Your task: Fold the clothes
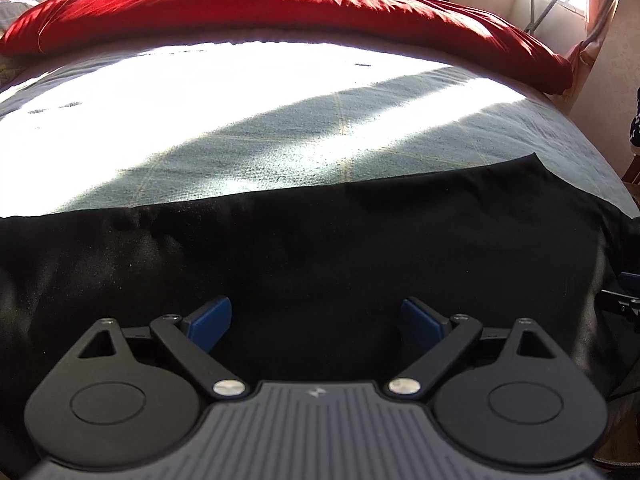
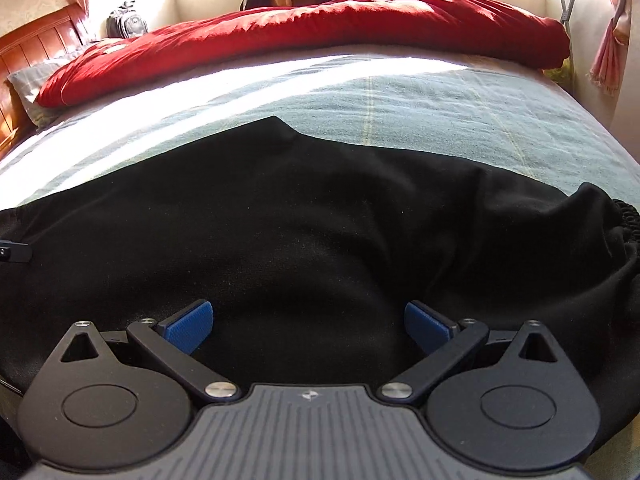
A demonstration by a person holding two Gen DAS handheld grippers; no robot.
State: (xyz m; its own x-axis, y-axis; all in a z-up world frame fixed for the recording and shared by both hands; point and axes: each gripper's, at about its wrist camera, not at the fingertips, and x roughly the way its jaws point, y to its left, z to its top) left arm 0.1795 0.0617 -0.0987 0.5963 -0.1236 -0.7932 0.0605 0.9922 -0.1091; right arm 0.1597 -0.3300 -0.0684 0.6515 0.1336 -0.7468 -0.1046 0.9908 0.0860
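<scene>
A wide bed covered in a pale grey-green woven blanket [image 1: 256, 152] fills both views, with bright bands of sunlight across its middle. Along its far side lies a long, rumpled red quilt [image 2: 320, 36], and a reddish wooden headboard [image 2: 36, 44] stands at the left end in the right wrist view.

Spread flat over the near part of the bed is a large black fabric garment [image 2: 304, 224]. Its far edge runs nearly straight in the left wrist view [image 1: 304, 248], while in the right wrist view it rises to a small peak and bunches into folds at the right end; the cloth is so dark that what kind of garment it is cannot be told.

The left gripper [image 1: 316, 322] hangs over the black cloth with its blue-padded fingers [image 1: 212, 322] spread wide and nothing pinched between them. The right gripper [image 2: 308, 326] sits likewise above the garment, its blue pads [image 2: 188, 330] well apart and clamping nothing.
</scene>
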